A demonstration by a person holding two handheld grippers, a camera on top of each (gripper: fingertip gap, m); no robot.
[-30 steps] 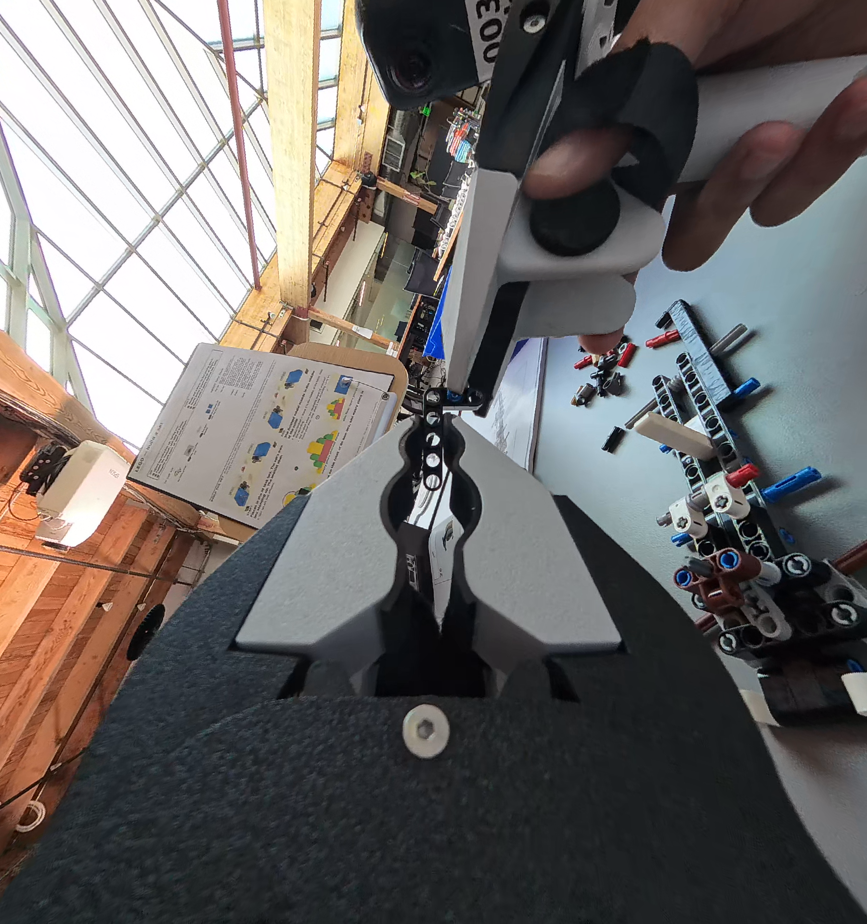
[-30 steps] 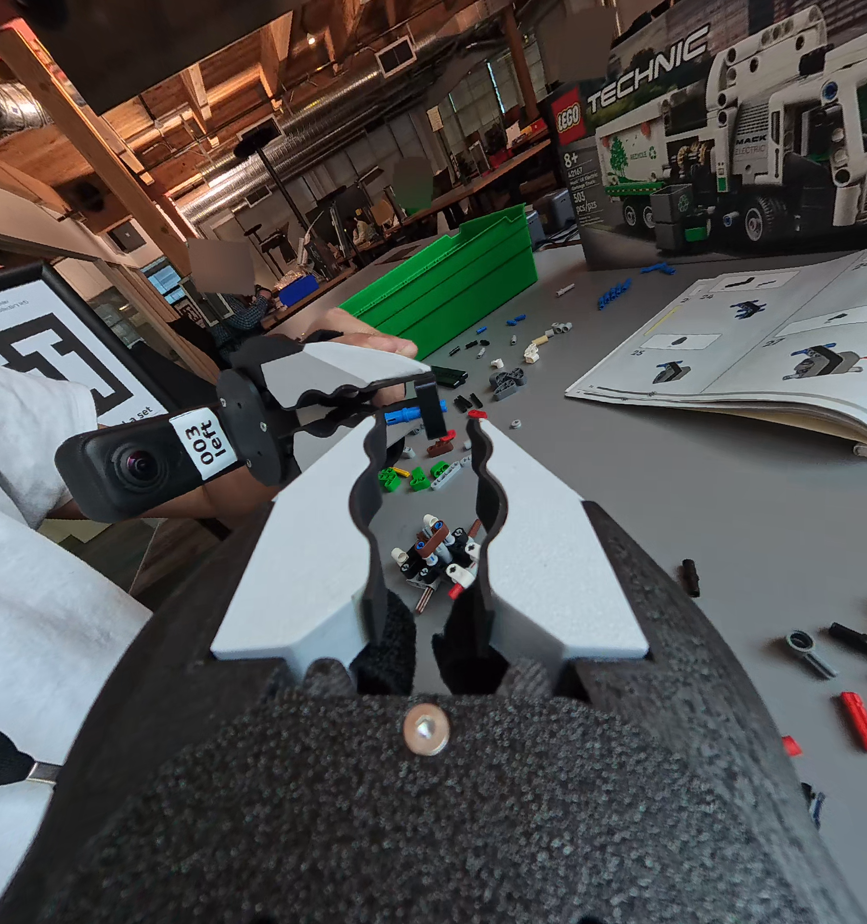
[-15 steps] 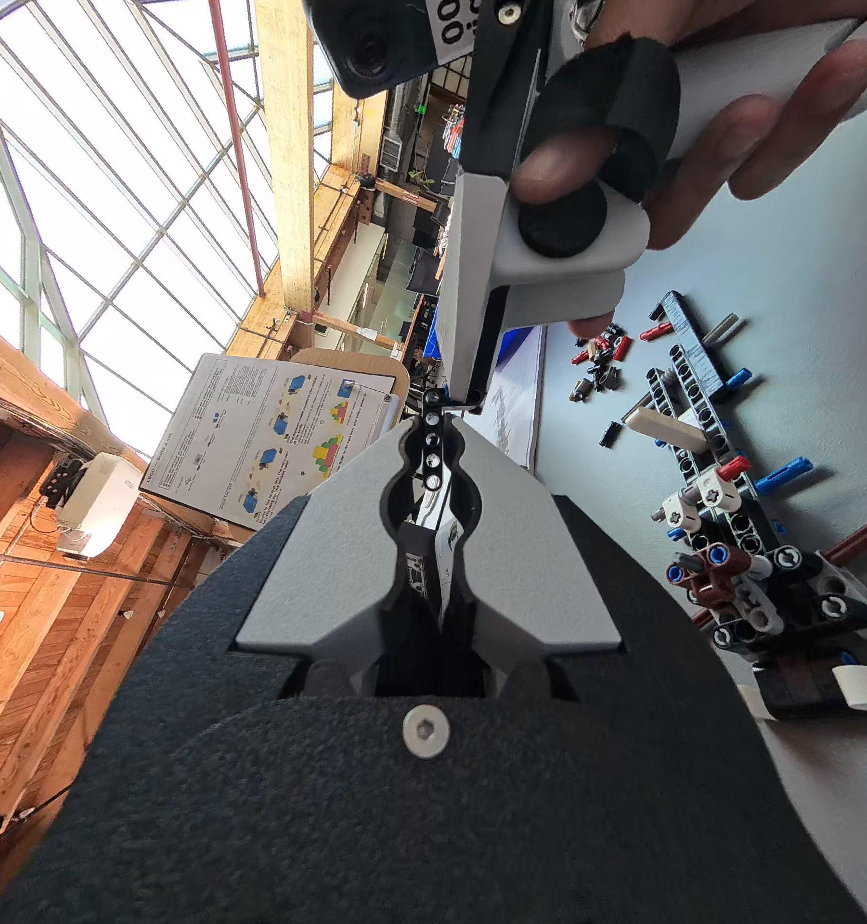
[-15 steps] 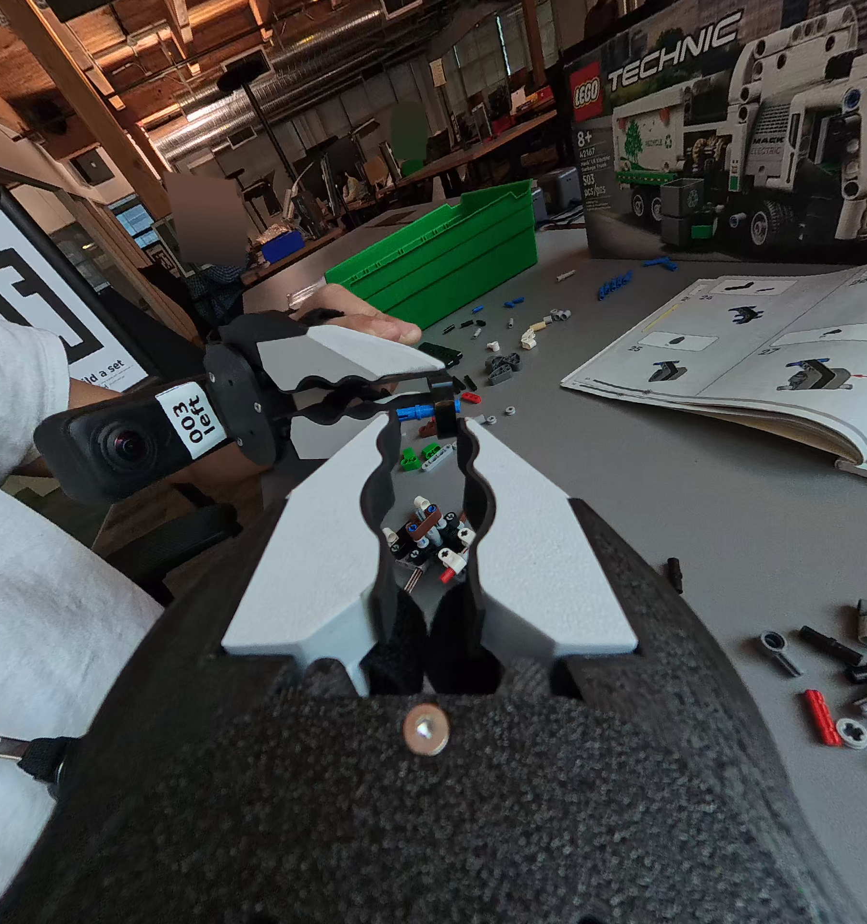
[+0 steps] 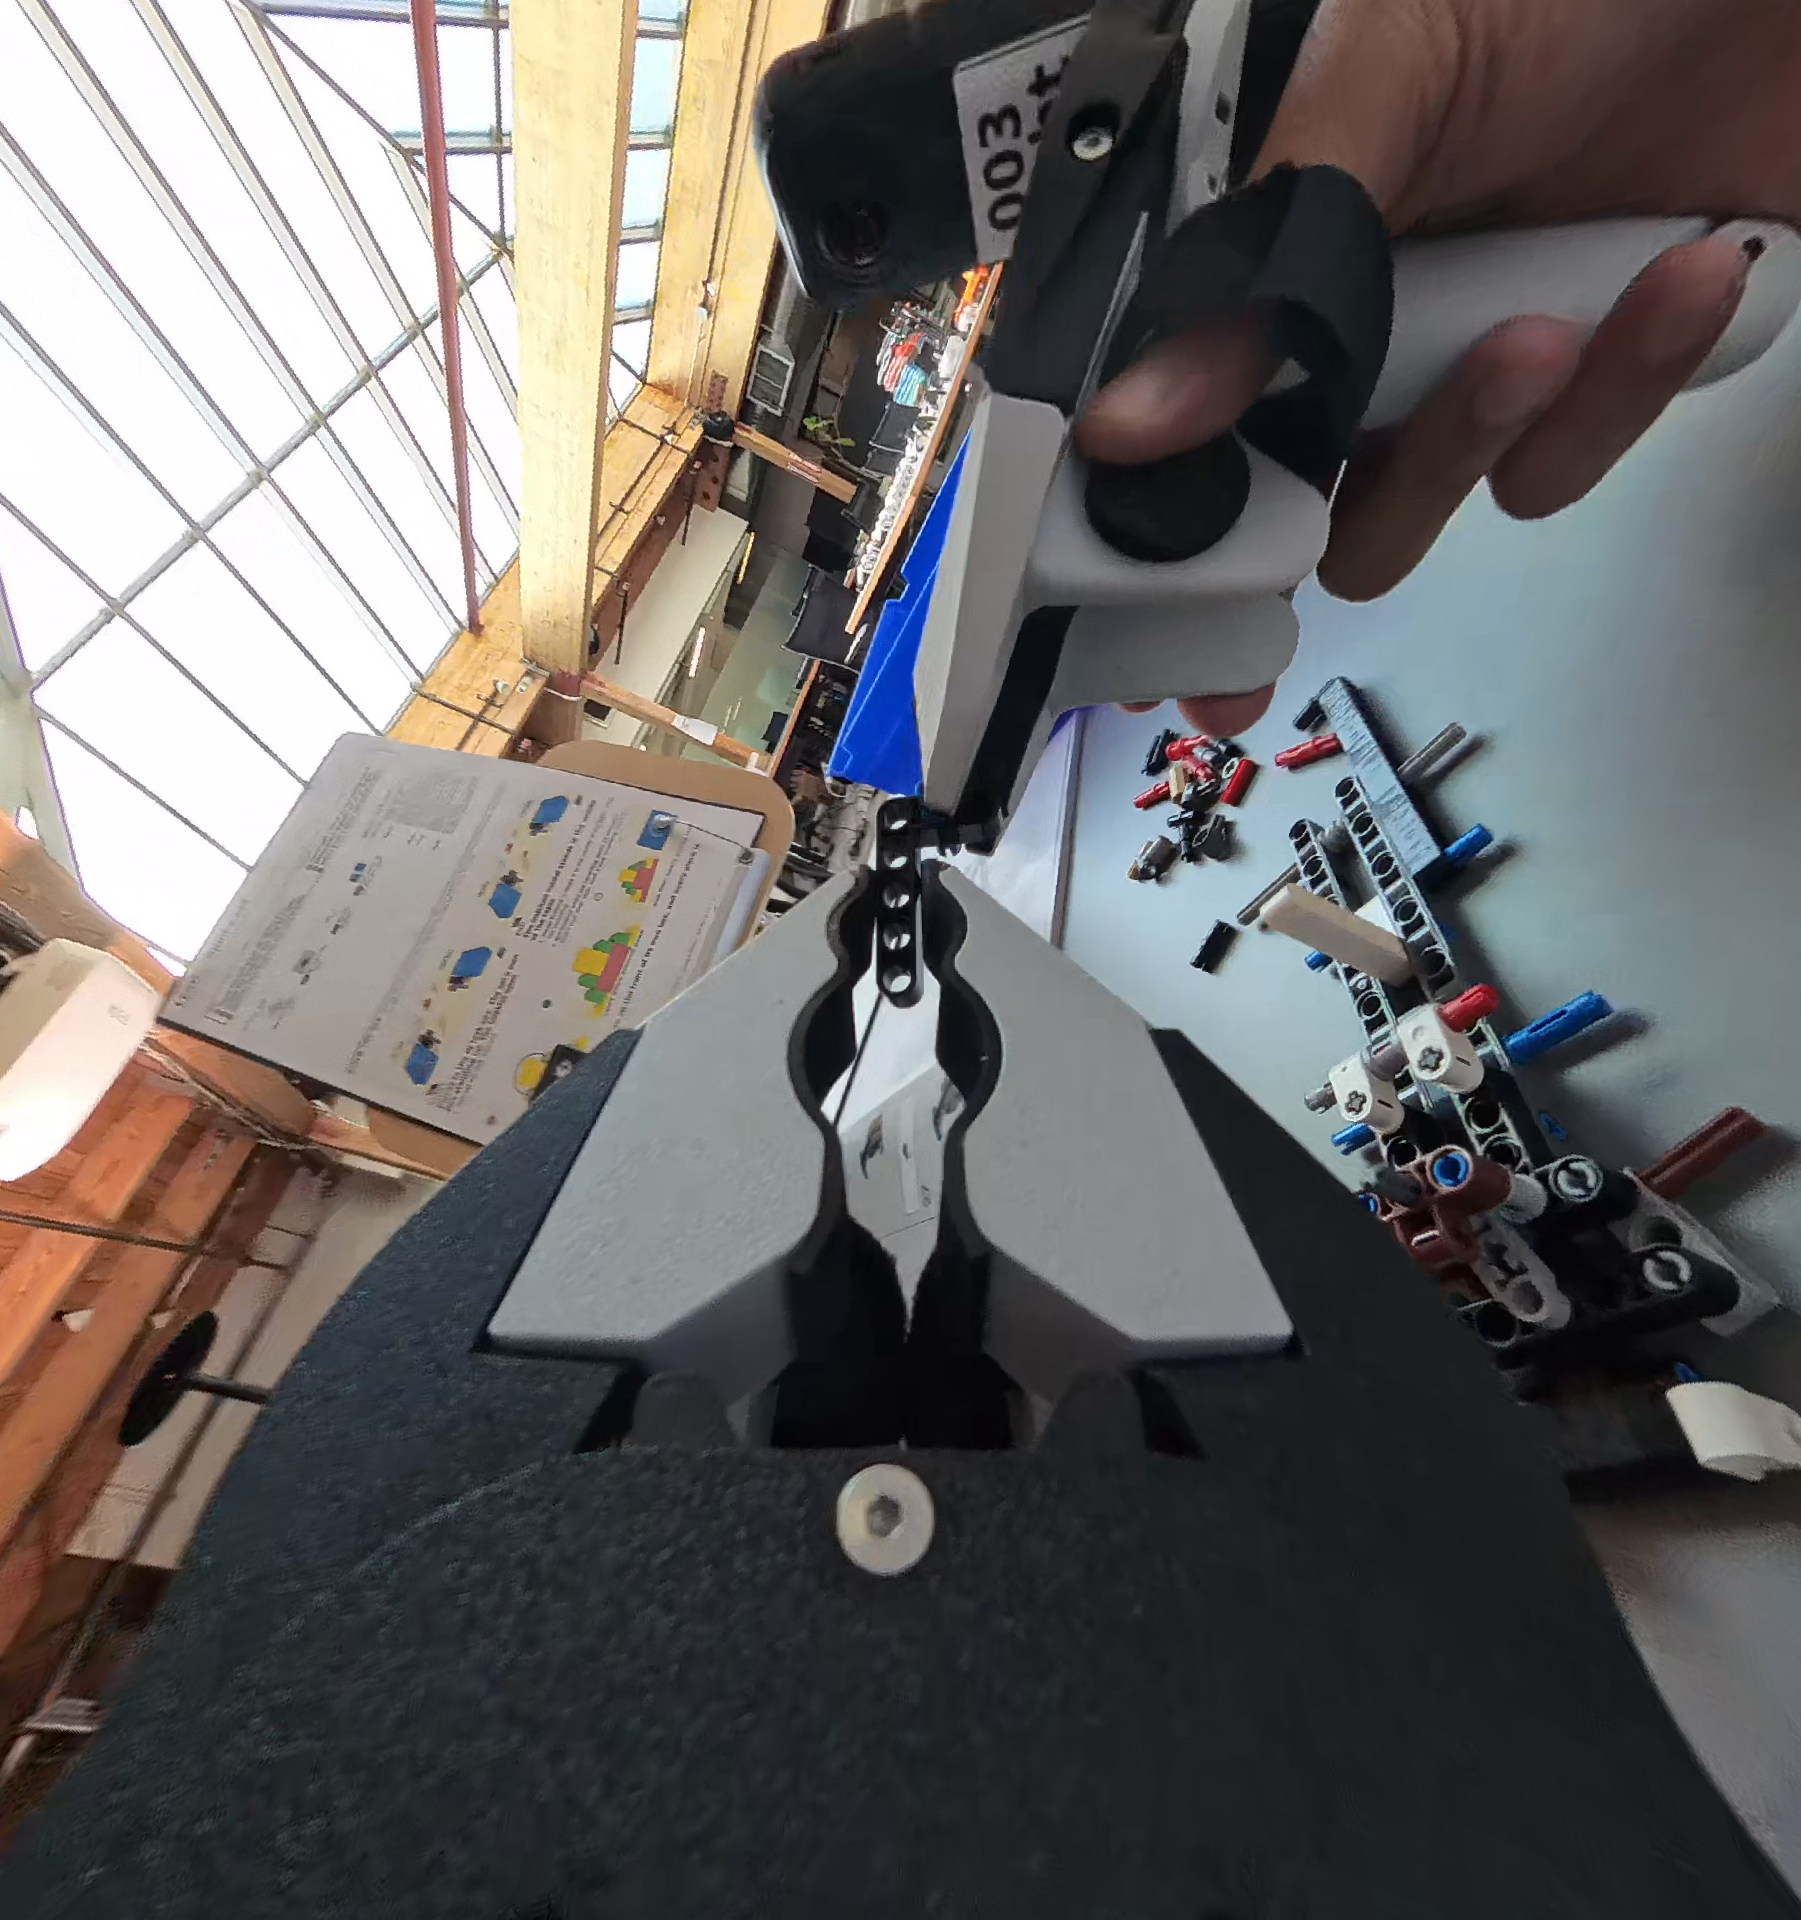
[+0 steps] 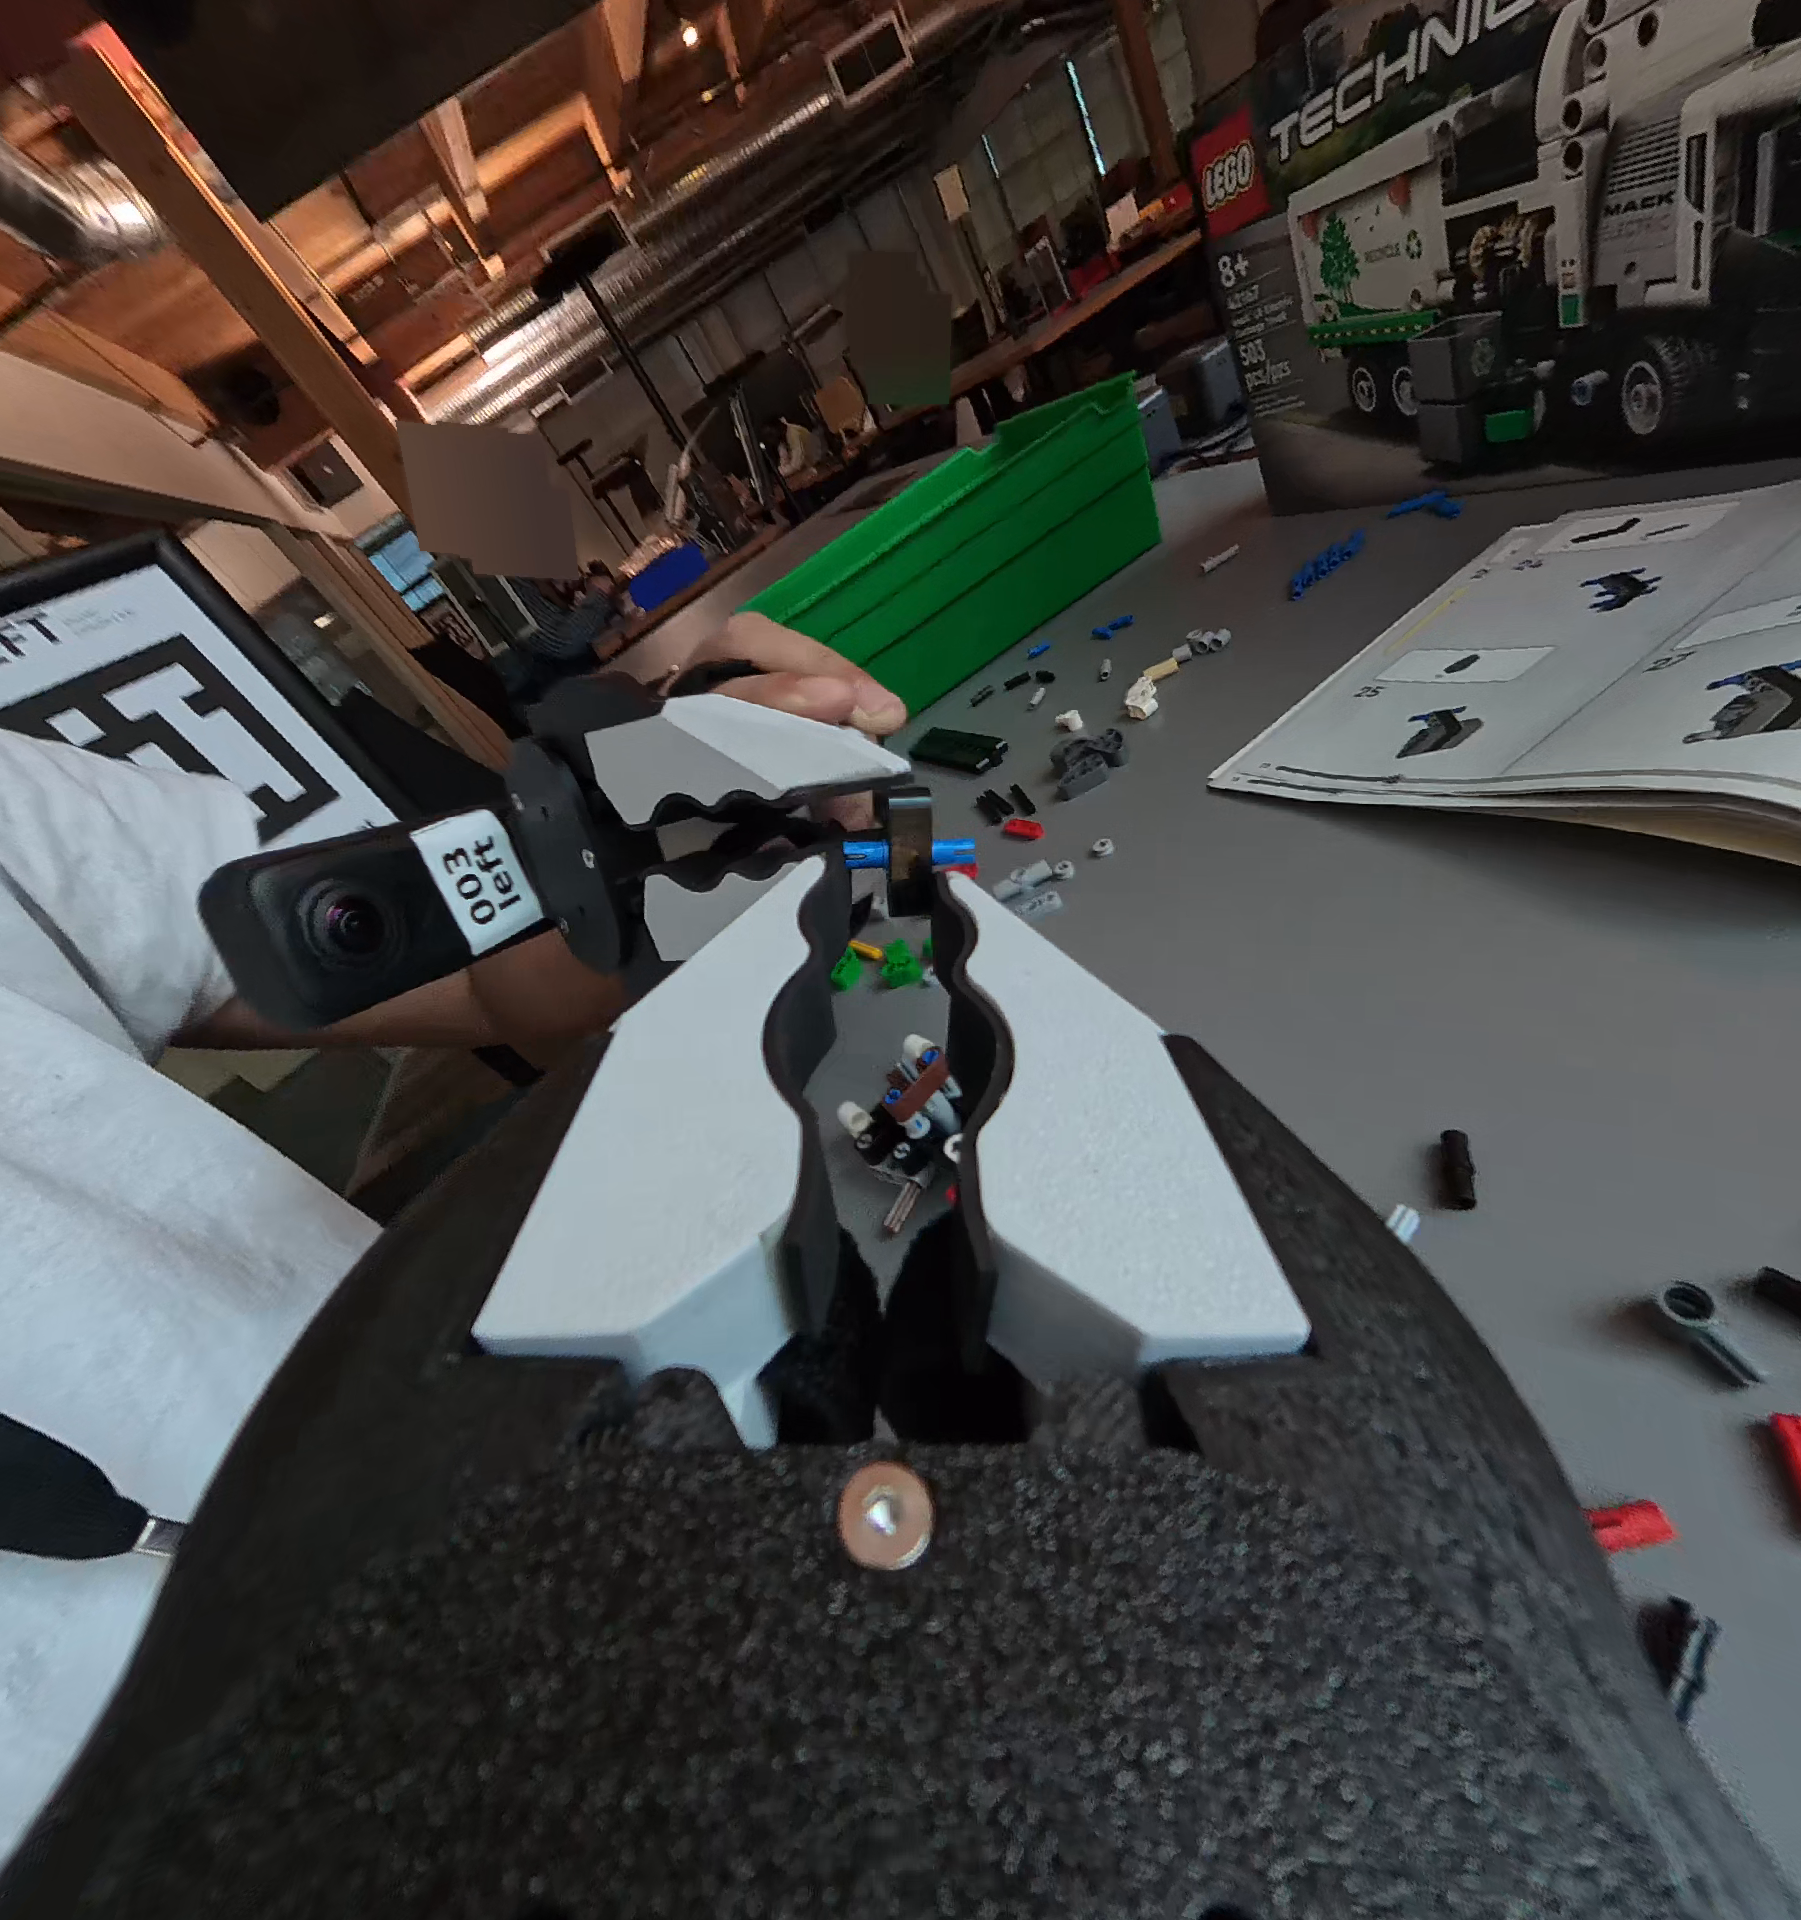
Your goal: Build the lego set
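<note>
My left gripper (image 5: 898, 891) is shut on a black beam with a row of holes (image 5: 897, 935). The beam sticks out past its fingertips, held in the air beside the grey table (image 5: 1654, 727). A blue pin (image 6: 865, 852) passes through the beam's (image 6: 911, 831) outer end and shows on both sides. My right gripper (image 6: 888, 883) has narrow jaws that straddle the beam's end. Its left pad (image 6: 823, 883) presses on the pin's end and its right pad sits against the beam's other side. In the left wrist view the right gripper's tip (image 5: 979, 823) touches the pin (image 5: 940, 821).
A partly built dark assembly (image 5: 1478, 1174) with red, blue and white parts lies on the table; it also shows in the right wrist view (image 6: 911, 1112). A green bin (image 6: 979, 551), an open instruction booklet (image 6: 1602, 707), the set's box (image 6: 1550, 239) and scattered small parts (image 6: 1083, 748) lie farther off. Both grippers' tips are close together, under 4 cm apart.
My right gripper's jaws have narrowed around the beam's end. The blue pin, which stuck out on one side only, now shows on both sides. The left grip on the beam is unchanged.
</note>
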